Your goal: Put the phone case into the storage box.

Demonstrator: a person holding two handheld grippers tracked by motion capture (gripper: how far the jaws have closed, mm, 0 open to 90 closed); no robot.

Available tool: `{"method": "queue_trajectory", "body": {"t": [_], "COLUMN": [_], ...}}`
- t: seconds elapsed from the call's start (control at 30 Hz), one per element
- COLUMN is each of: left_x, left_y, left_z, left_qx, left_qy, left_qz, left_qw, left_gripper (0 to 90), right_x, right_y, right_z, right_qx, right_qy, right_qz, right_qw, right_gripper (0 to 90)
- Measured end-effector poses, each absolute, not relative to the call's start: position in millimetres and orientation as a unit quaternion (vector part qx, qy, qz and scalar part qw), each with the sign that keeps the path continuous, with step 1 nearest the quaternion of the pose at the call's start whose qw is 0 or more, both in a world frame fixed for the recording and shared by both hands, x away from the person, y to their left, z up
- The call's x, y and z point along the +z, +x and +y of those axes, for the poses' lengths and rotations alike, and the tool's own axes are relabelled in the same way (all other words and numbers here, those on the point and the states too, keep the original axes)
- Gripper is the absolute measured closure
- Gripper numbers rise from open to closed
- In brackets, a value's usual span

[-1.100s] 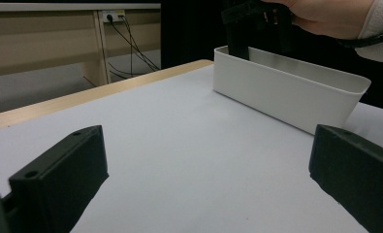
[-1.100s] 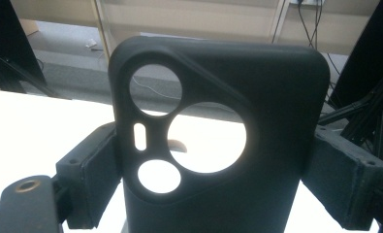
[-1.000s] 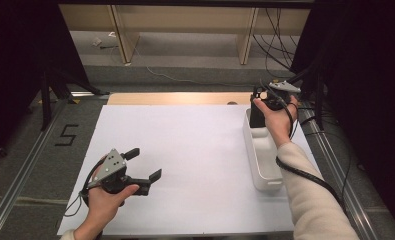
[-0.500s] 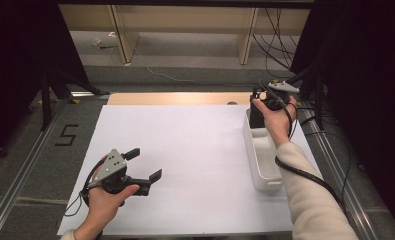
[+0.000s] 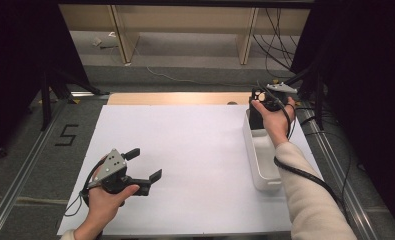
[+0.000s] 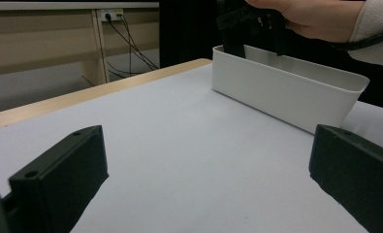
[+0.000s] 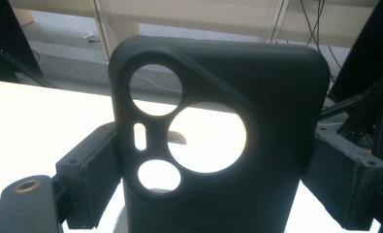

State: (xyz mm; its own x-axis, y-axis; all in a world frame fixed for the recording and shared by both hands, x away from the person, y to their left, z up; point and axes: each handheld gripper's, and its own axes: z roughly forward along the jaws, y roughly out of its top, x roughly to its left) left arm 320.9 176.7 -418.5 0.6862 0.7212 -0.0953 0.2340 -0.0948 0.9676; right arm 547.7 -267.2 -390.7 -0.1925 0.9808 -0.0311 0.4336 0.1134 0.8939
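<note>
Change since the earlier frames: almost none. Right gripper (image 5: pixel 257 107) remains at the far end of the white bin (image 5: pixel 261 165); left gripper (image 5: pixel 142 167) remains low over the near left of the white table sheet (image 5: pixel 185 150).

Item 1, black phone case (image 7: pixel 218 141). Held upright between the right gripper's jaws, which press its two long edges, camera cut-outs at the top. In the high view it stands at the bin's far end (image 5: pixel 255 117); in the left gripper view it rises above the bin's rim (image 6: pixel 237 29) under the person's hand (image 6: pixel 320 19).

Item 2, left gripper. Jaws wide apart, nothing between them, aimed across the sheet at the bin (image 6: pixel 295 97).

Step in hand, as judged: case either going into or coming out of the bin; the pictures do not settle which. Next move calls for a straight vertical travel, keeping the case clear of the bin's walls and the grip firm on its smooth edges.

Hidden or unclear: the case's lower end, cut off in the right gripper view and covered by hand and gripper from above. Whether it touches the bin's floor cannot be told. Bin interior looks bare, possibly, where visible.
</note>
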Motion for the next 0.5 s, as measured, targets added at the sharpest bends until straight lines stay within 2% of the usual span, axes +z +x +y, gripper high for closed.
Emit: {"method": "queue_trajectory", "body": {"t": [0.5], "left_x": [-418.7], "left_y": [320.9], "left_z": [176.5], "left_qx": [0.209], "left_qy": [0.711], "left_qz": [0.336], "left_qw": [0.581], "left_gripper": [0.0], "right_x": [-395.5], "right_y": [549.4], "right_z": [-266.7], "right_qx": [0.392], "right_qy": [0.534], "right_qz": [0.666], "right_qw": [0.342], "right_gripper": [15.0]}}
